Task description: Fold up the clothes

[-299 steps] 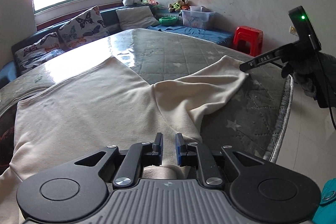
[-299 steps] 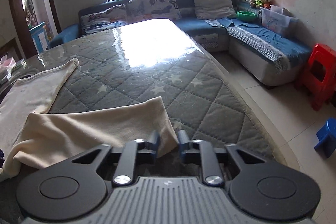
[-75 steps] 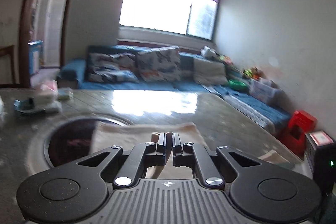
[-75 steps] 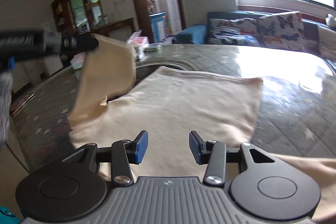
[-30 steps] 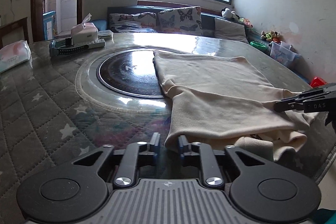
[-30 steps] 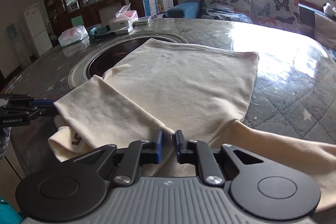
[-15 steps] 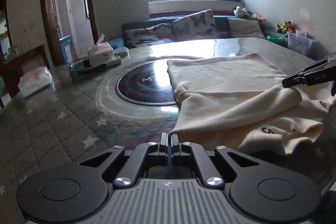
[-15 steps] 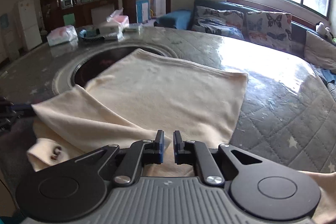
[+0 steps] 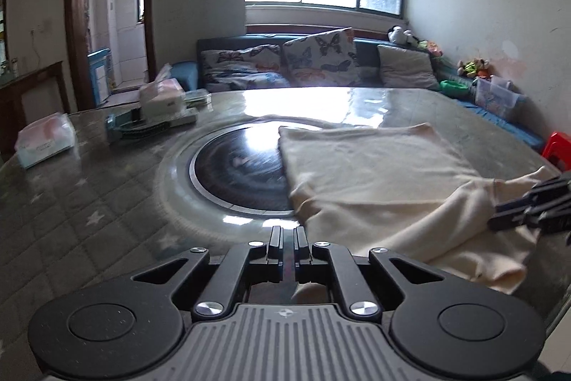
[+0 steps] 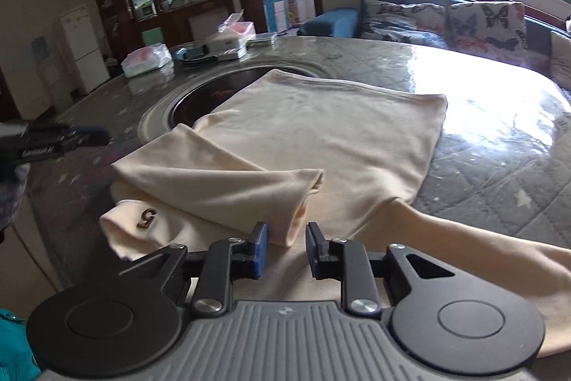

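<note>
We had one sleeve folded across the cream long-sleeved cotton top (image 10: 321,131), which lay flat on the quilted grey table (image 10: 499,174), its long axis running from our near edge toward the far window. Our right gripper (image 10: 284,250) was opening, nothing pinched; our left gripper (image 9: 285,243) was pressed together, empty. Next, probably, we needed the near-right sleeve.

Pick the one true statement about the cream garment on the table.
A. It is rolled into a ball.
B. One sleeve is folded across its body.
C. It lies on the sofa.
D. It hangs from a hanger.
B: in the right wrist view the sleeve lies folded over the garment, which is spread flat on the table.
</note>
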### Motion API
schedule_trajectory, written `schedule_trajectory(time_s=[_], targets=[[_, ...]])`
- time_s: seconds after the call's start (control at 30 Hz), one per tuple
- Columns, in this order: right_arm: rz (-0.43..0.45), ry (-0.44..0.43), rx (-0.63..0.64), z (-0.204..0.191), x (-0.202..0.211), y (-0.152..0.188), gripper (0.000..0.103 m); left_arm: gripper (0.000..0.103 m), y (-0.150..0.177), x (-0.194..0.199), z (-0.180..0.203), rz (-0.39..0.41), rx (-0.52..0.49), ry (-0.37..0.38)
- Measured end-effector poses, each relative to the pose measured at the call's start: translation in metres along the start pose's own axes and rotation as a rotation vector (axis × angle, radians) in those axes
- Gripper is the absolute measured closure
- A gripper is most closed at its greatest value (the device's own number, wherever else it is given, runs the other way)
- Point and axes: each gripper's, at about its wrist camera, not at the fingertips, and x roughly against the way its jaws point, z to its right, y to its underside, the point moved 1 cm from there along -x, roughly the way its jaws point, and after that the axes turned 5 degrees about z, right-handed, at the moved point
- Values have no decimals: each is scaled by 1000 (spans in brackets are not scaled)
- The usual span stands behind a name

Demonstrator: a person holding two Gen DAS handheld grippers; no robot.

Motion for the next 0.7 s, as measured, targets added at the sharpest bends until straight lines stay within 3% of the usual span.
schedule_trajectory(time_s=[0.1, 0.13, 0.17, 0.3, 0.43, 0.5, 0.6, 0.63, 0.67, 0.7], targets=[[6, -30, -13, -3, -7, 0, 79, 96, -8, -17, 17, 6, -46, 43], [2, -30, -5, -5, -8, -1, 83, 96, -11, -23, 22, 8, -62, 57], [-3, -31, -1, -7, -8, -2, 99, 96, -12, -30, 26, 3, -70, 67], [-18, -44, -16, -6, 7, -10, 101, 96, -10, -58, 33, -51, -89, 86], [-71, 44, 45, -5, 12, -7, 100, 95, -1, -75, 32, -100, -106, 54], [-83, 95, 67, -2, 13, -5, 96, 95, 1, -75, 32, -93, -111, 46], [-43, 104, 29, 6, 19, -10, 94, 95, 0, -73, 35, -85, -128, 44], [-27, 92, 0, 8, 19, -13, 89, 95, 0, -73, 36, -82, -138, 43], [-11, 81, -30, 11, 19, -16, 74, 95, -1, -73, 37, -80, -144, 42], [2, 72, -57, 13, 16, -19, 71, 95, -1, -73, 38, -77, -149, 40]])
